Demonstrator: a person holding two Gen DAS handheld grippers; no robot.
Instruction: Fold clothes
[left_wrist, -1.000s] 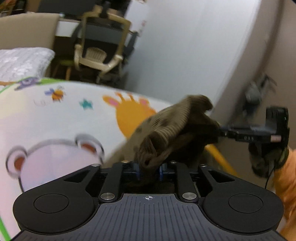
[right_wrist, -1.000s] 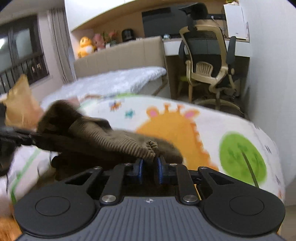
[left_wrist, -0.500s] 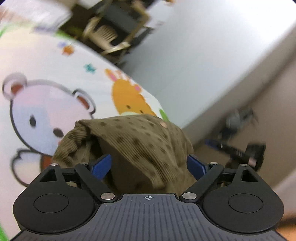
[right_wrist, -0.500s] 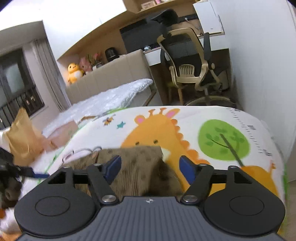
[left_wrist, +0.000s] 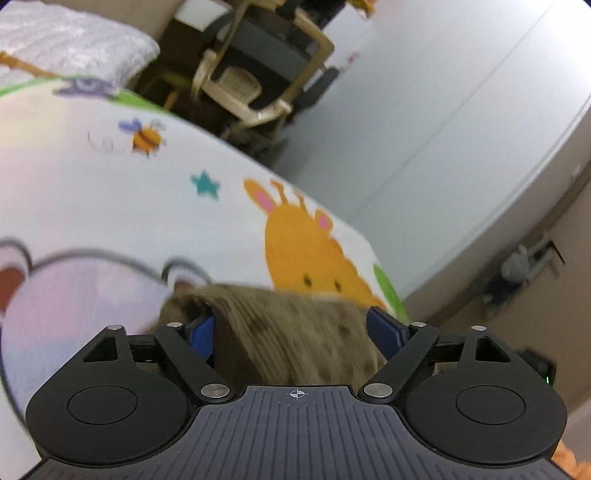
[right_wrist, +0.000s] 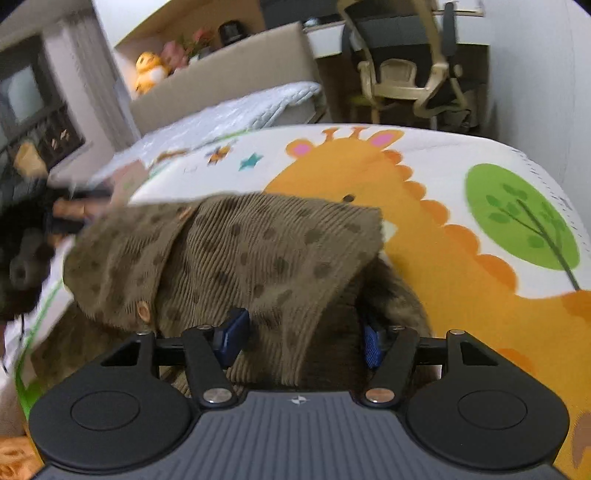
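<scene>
A brown corduroy garment with dark dots (right_wrist: 236, 254) lies folded over on a cartoon-print mat (right_wrist: 443, 236). In the left wrist view the garment (left_wrist: 295, 332) sits between and under my left gripper's (left_wrist: 295, 332) blue pads, which stand wide apart and grip nothing. My right gripper (right_wrist: 299, 336) is also open, its pads apart over the cloth's near edge. The left gripper shows blurred at the left edge of the right wrist view (right_wrist: 55, 206).
The mat (left_wrist: 110, 192) shows a giraffe, a bear, a bee and a green tree. An office chair (right_wrist: 410, 77) and desk stand beyond it. A bed with a white quilt (right_wrist: 251, 107) is at the back. A white wall (left_wrist: 424, 110) is on the right.
One second ago both grippers were shut on the garment and held it up. They opened and let it drop onto the mat, folded. Both have since drawn back slightly.
</scene>
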